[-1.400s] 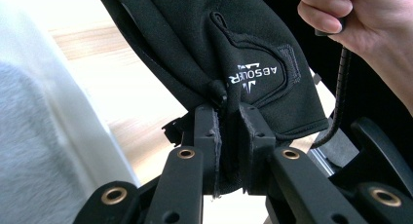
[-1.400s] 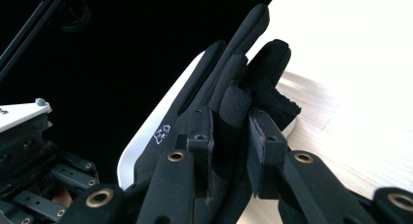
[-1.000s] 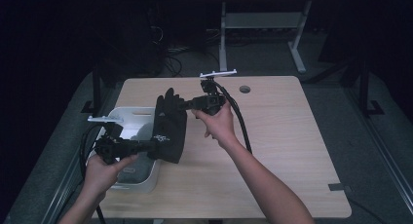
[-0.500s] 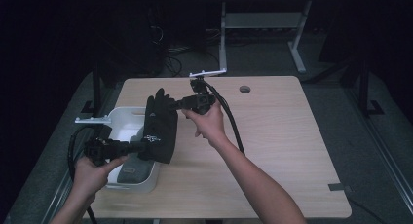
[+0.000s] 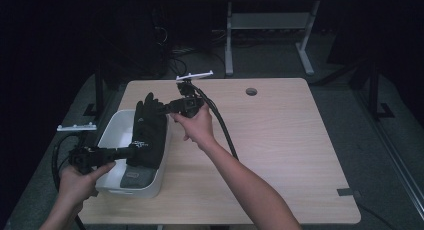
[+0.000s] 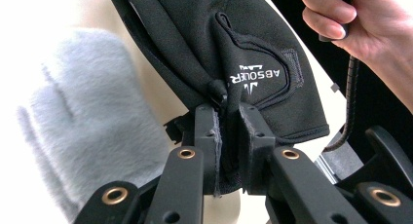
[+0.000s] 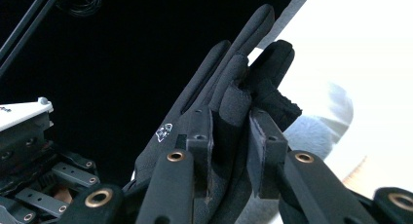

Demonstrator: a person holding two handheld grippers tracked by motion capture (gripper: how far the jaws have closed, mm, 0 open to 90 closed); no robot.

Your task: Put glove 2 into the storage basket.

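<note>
Black fabric of a glove [image 5: 149, 132] stretches over the white bin [image 5: 114, 135] at the left of the high view, held at both ends. Left tongs [image 5: 131, 151] are clamped on its cuff near the printed logo; right tongs [image 5: 161, 109] are clamped on its fingertips. Below it in the bin lies a grey furry mitten [image 6: 92, 121]. Bin sits on the wooden worktop [image 5: 280, 140].

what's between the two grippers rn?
The black glove, stretched between left gripper and right gripper, each shut on an end, above the white bin. Seen in the high view.
</note>
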